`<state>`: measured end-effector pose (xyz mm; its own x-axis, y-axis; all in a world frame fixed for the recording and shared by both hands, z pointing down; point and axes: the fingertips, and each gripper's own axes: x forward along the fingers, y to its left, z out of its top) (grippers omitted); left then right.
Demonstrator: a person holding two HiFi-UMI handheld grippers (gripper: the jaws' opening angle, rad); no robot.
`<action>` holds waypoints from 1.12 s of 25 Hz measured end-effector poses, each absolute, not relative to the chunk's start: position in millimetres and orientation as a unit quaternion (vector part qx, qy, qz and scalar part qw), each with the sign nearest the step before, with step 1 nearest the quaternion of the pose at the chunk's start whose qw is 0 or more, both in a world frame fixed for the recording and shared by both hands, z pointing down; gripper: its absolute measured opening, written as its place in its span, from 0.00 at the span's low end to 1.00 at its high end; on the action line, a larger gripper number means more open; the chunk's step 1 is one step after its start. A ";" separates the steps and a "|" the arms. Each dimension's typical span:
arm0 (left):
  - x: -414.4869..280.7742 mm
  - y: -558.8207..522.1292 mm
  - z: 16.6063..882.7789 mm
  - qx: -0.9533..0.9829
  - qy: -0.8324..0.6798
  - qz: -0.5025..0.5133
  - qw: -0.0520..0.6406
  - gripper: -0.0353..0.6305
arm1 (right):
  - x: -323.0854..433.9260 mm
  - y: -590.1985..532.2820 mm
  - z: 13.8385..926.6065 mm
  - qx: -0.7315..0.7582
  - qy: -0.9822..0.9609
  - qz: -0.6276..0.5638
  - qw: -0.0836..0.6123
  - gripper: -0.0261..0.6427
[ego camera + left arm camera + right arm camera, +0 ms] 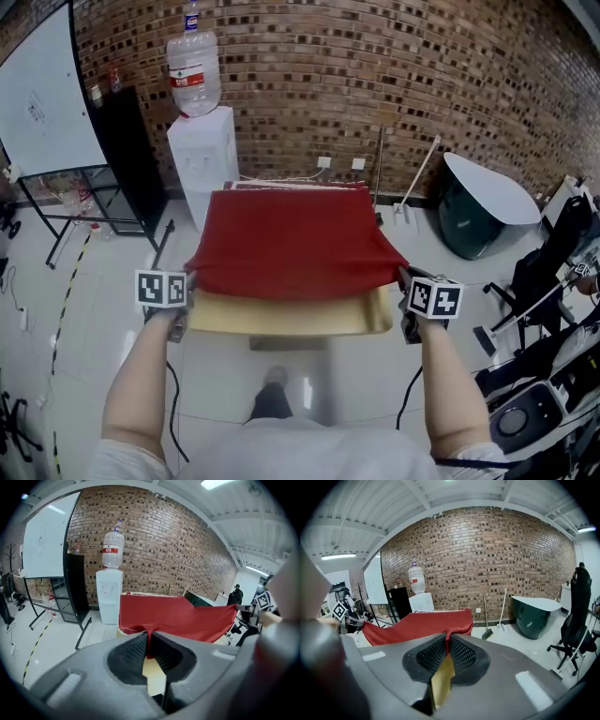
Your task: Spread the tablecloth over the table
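My left gripper (190, 292) and right gripper (404, 287) are both clenched on near corners of the red, tan-backed fabric tablecloth (291, 244), which is stretched from 6 toward 12 o'clock over the hidden table; I judge uneven pulling could skew it or slip a corner free.

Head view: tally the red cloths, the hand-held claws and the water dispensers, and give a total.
red fabric tablecloth: 1
grey hand-held claws, left claw and right claw, each shut on the cloth's near edge: 2
white box-shaped water dispenser: 1
Total: 4
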<state>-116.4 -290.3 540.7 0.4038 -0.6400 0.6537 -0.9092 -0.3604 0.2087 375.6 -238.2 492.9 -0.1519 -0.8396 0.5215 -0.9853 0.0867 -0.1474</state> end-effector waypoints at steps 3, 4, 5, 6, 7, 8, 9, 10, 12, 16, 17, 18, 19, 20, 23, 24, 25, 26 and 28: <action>-118.0 -275.4 560.2 0.782 -0.487 0.252 0.295 0.09 | 376.8 -222.4 514.4 0.634 -0.713 0.255 0.157 0.07; -117.8 -271.6 565.5 0.781 -0.486 0.255 0.298 0.09 | 377.4 -218.3 520.6 0.635 -0.710 0.259 0.159 0.07; -117.5 -267.9 570.8 0.781 -0.484 0.258 0.299 0.09 | 378.3 -214.5 526.9 0.637 -0.706 0.263 0.162 0.07; -117.2 -264.0 576.3 0.780 -0.483 0.261 0.300 0.09 | 379.6 -210.5 533.5 0.639 -0.702 0.266 0.165 0.07; -117.2 -259.9 581.8 0.779 -0.482 0.264 0.301 0.09 | 380.8 -206.5 540.4 0.641 -0.699 0.269 0.170 0.06; -117.6 -255.8 587.4 0.777 -0.482 0.269 0.302 0.09 | 381.4 -202.7 547.1 0.642 -0.695 0.273 0.173 0.07; -118.4 -252.0 593.5 0.775 -0.483 0.273 0.304 0.09 | 381.2 -199.2 553.6 0.641 -0.693 0.279 0.175 0.07; -119.3 -248.3 600.1 0.772 -0.484 0.275 0.308 0.09 | 380.3 -196.0 559.8 0.640 -0.692 0.285 0.175 0.06; -122.0 -240.4 613.9 0.766 -0.485 0.271 0.324 0.09 | 379.4 -188.8 572.0 0.639 -0.687 0.296 0.179 0.06; -128.1 -227.6 634.5 0.758 -0.480 0.269 0.350 0.09 | 381.5 -174.5 593.5 0.644 -0.675 0.308 0.187 0.07; -129.3 -226.8 637.3 0.759 -0.478 0.270 0.351 0.09 | 381.0 -172.9 599.0 0.646 -0.671 0.312 0.188 0.07; -130.1 -226.2 639.9 0.759 -0.478 0.269 0.352 0.09 | 380.4 -171.2 605.0 0.647 -0.668 0.316 0.190 0.07; -130.4 -225.4 642.7 0.758 -0.478 0.268 0.353 0.09 | 380.4 -169.0 611.6 0.648 -0.664 0.320 0.192 0.07; -130.3 -224.2 645.7 0.758 -0.479 0.266 0.355 0.09 | 381.0 -166.3 618.4 0.650 -0.660 0.324 0.194 0.07; -128.8 -220.1 654.6 0.755 -0.478 0.262 0.364 0.10 | 384.1 -159.2 636.4 0.655 -0.648 0.334 0.199 0.07; -128.9 -219.3 657.2 0.755 -0.477 0.262 0.365 0.10 | 384.4 -157.8 641.0 0.656 -0.645 0.334 0.202 0.07; -129.5 -219.1 659.8 0.756 -0.476 0.263 0.365 0.10 | 384.3 -156.9 645.1 0.658 -0.643 0.333 0.207 0.07; -130.4 -219.0 662.7 0.757 -0.474 0.264 0.365 0.10 | 384.0 -156.2 648.9 0.660 -0.640 0.331 0.212 0.07; -132.2 -218.0 668.8 0.759 -0.470 0.266 0.363 0.12 | 383.6 -155.0 655.8 0.662 -0.636 0.328 0.222 0.07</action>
